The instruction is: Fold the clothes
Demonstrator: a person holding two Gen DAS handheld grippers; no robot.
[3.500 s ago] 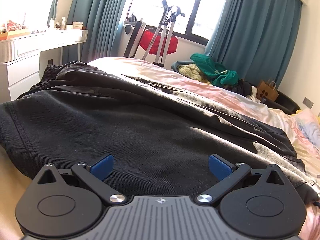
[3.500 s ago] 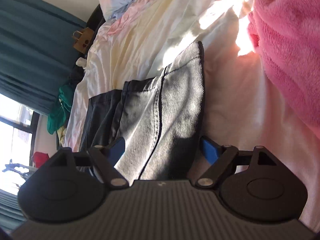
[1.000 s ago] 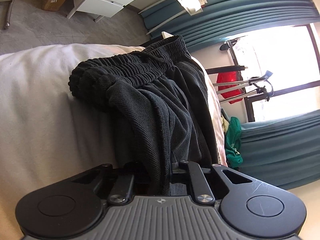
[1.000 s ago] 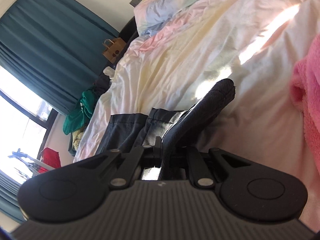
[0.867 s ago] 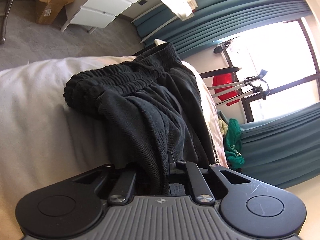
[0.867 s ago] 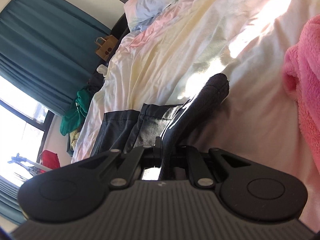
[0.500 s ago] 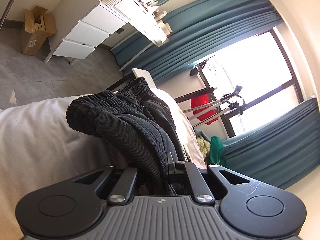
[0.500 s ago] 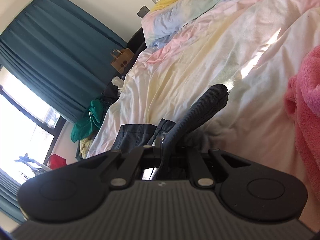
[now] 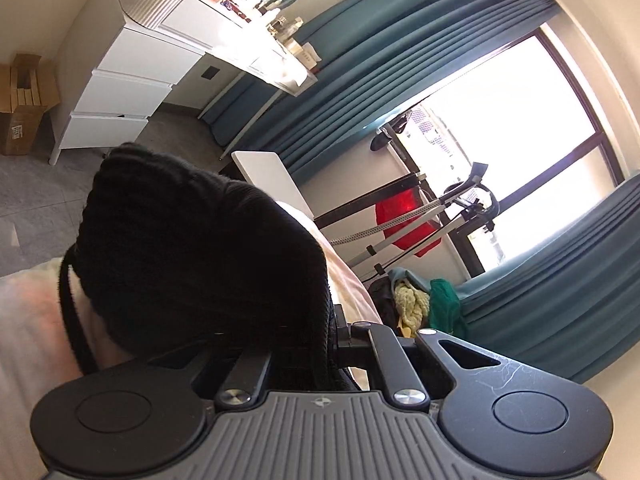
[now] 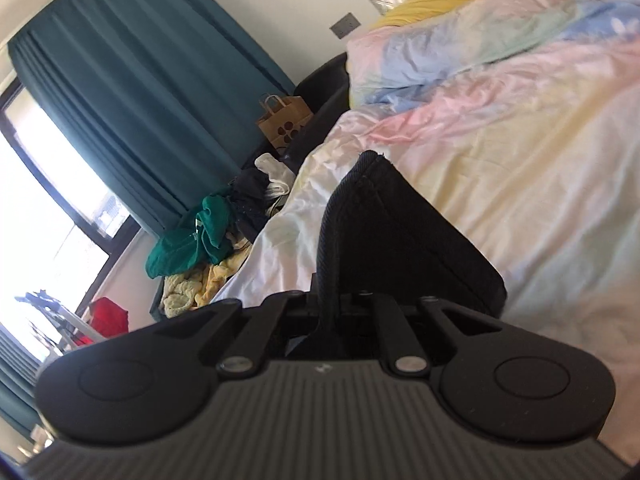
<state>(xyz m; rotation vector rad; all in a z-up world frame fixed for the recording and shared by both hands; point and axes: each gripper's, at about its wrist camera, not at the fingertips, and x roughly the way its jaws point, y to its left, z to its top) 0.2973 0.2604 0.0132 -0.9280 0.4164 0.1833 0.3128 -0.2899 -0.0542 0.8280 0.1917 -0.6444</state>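
A pair of black trousers is held by both grippers above the bed. In the left wrist view my left gripper [image 9: 326, 332] is shut on the ribbed waistband end of the black trousers [image 9: 192, 248], which bunches up and hides the fingers; a drawstring [image 9: 70, 316] hangs at its left. In the right wrist view my right gripper [image 10: 326, 308] is shut on the hem end of the black trousers [image 10: 400, 236], which stands up as a dark fold over the pastel bedsheet [image 10: 540, 168].
A white dresser [image 9: 132, 60] and a cardboard box [image 9: 24, 104] stand on the floor beyond the bed. A pile of green and yellow clothes [image 10: 200, 240], a paper bag [image 10: 284, 120], teal curtains [image 10: 140, 80] and a stand with a red cloth [image 9: 408, 216] are by the window.
Both grippers have lifted the trousers off the bed and tilted upward. The cloth now hangs in front of each camera, and the pink blanket has left the right view.
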